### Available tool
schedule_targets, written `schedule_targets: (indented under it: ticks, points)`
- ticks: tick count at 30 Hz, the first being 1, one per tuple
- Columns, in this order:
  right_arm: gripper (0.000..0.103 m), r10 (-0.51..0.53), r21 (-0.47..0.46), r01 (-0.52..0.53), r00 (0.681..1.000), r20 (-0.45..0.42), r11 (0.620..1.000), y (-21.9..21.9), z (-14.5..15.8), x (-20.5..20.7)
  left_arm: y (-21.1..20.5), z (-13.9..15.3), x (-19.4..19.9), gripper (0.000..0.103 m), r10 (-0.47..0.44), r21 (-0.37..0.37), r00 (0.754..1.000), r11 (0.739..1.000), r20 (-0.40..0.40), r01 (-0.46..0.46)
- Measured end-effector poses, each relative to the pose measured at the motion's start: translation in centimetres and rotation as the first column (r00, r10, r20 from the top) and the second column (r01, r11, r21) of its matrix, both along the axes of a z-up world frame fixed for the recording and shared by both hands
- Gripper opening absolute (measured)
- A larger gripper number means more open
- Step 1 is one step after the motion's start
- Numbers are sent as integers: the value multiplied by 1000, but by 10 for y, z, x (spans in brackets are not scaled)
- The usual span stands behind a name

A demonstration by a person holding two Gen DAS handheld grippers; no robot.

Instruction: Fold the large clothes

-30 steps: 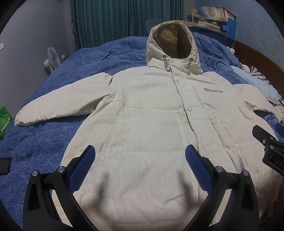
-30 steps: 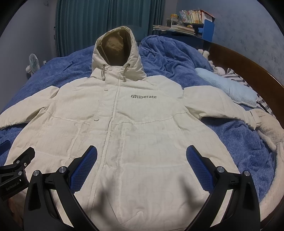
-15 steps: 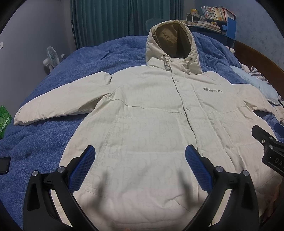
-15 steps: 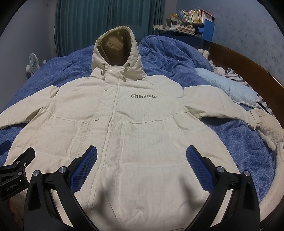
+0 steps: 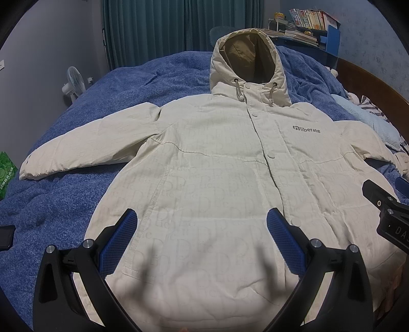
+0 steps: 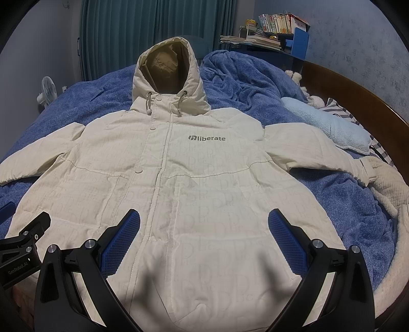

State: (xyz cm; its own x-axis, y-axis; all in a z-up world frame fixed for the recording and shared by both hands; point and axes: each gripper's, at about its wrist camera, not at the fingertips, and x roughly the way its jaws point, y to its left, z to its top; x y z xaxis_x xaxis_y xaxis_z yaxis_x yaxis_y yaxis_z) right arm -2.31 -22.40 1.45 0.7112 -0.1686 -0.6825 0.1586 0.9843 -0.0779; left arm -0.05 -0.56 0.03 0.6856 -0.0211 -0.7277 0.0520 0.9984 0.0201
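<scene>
Jacket (image 5: 204, 178) hem cut off at 6 o'clock, both views. Left sleeve cuff (image 6: 2, 176) ran past 9 o'clock edge in right-wrist view. Book (image 6: 274, 21) spines at 1 o'clock too small to read.

You have a bed (image 6: 363, 84) with a dark wooden rim, covered by a blue fleece blanket (image 5: 107, 109). Flat on it, front up, lies the cream hooded jacket (image 5: 217, 184), hood toward twelve o'clock, sleeves out to nine and three. At your two o'clock a pale blue pillow (image 6: 324, 122) rests on the blanket; at four o'clock, a cream textured throw (image 6: 391, 201).
</scene>
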Motion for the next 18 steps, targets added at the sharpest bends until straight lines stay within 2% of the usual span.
schedule_targets:
  ticks: [18]
  points:
    - [97,-1,0,1,1000,-1,1000,-1,0,0,-1,-1,-1,96,-3,1,1000,1000,-3,3]
